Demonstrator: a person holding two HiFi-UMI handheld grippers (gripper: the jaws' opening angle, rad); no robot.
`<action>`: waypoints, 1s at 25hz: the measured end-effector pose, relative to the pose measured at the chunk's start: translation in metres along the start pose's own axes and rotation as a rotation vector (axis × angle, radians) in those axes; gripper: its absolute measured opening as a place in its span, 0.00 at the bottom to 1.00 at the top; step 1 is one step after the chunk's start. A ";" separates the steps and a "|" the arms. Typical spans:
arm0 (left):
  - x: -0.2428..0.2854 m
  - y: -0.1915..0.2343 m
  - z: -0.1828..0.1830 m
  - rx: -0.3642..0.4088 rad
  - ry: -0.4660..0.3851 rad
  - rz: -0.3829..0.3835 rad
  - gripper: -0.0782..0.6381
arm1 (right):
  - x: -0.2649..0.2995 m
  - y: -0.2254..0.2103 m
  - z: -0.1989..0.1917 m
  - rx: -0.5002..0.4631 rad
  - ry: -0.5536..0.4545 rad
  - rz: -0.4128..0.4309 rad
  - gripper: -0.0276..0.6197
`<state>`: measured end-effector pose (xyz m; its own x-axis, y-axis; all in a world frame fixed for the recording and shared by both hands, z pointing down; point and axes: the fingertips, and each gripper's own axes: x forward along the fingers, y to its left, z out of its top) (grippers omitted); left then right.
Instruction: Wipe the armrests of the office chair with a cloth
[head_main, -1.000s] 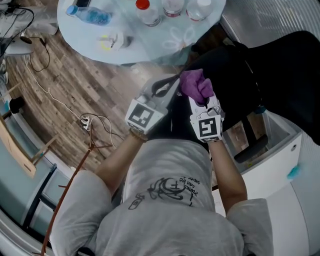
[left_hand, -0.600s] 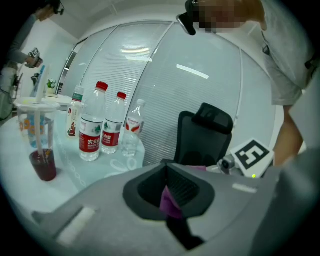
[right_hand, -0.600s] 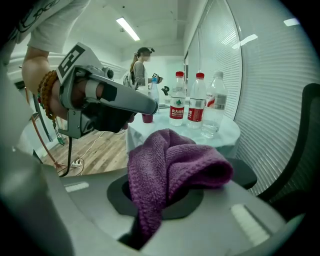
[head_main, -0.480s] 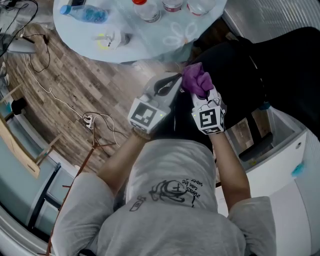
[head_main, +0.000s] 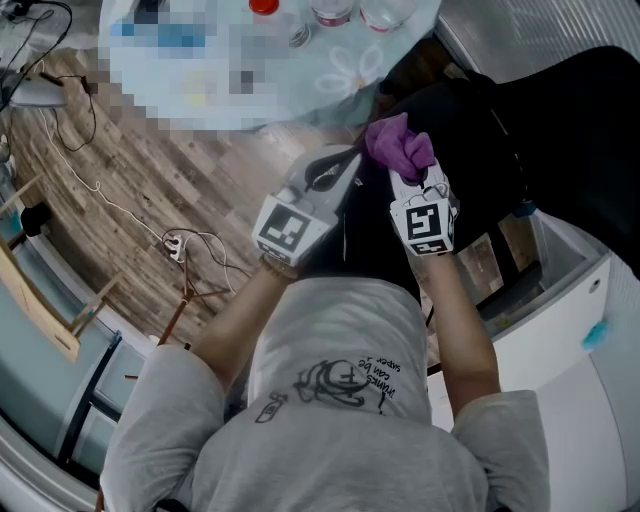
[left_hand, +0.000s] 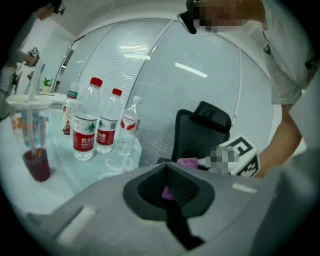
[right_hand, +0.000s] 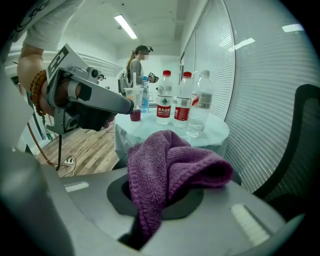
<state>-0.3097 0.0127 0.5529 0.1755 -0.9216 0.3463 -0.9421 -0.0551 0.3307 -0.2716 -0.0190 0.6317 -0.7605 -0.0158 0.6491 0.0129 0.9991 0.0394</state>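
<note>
The cloth (head_main: 398, 146) is a purple knitted rag, thick and nubbly. It is bunched into a soft fold that bulges up and flops over to one side. The right gripper (head_main: 410, 178) has its tongs clamped on the cloth's lower end, so most of the rag stands free above them. The bundle sits over the table-side edge of the black office chair (head_main: 545, 120), in front of the chair's tall back and headrest. I can't make out whether it touches any part of the chair.

The left gripper (head_main: 336, 168) hangs just beside the cloth, on the side away from the chair's back. Its tongs stand a narrow slit apart with nothing between them, and a sliver of purple shows through the slit.

Just beyond the chair is a round glass-topped table (head_main: 375, 70) with a pale flower pattern. On it are red-capped water bottles (right_hand: 172, 102) and a cup (left_hand: 36, 165) of dark red drink with a straw. The floor (head_main: 150, 170) on the far side of the left gripper from the chair is wood plank, and a white cable (head_main: 100, 190) and a plug trail across it. Behind the chair runs a glass wall with slatted blinds (right_hand: 265, 75). Close against the chair, on its side away from the table, is a white cabinet (head_main: 560, 330). Another person (right_hand: 137, 62) stands past the table from the chair.

The chair is hemmed in, with the table's rim near one side, the cabinet tight on the other and the blinds behind. The open room lies over the plank floor.
</note>
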 end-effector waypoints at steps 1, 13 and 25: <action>0.001 -0.001 0.000 0.001 0.001 -0.002 0.11 | 0.000 -0.005 0.000 0.000 0.002 -0.005 0.10; 0.005 -0.001 0.001 -0.003 0.012 -0.008 0.11 | -0.001 -0.055 -0.008 0.012 0.026 -0.032 0.10; 0.007 -0.001 -0.002 -0.003 0.020 -0.006 0.11 | 0.000 -0.133 -0.022 0.052 0.060 -0.113 0.10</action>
<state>-0.3068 0.0071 0.5564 0.1867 -0.9132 0.3623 -0.9403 -0.0593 0.3351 -0.2589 -0.1529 0.6429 -0.7149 -0.1295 0.6871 -0.1060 0.9914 0.0766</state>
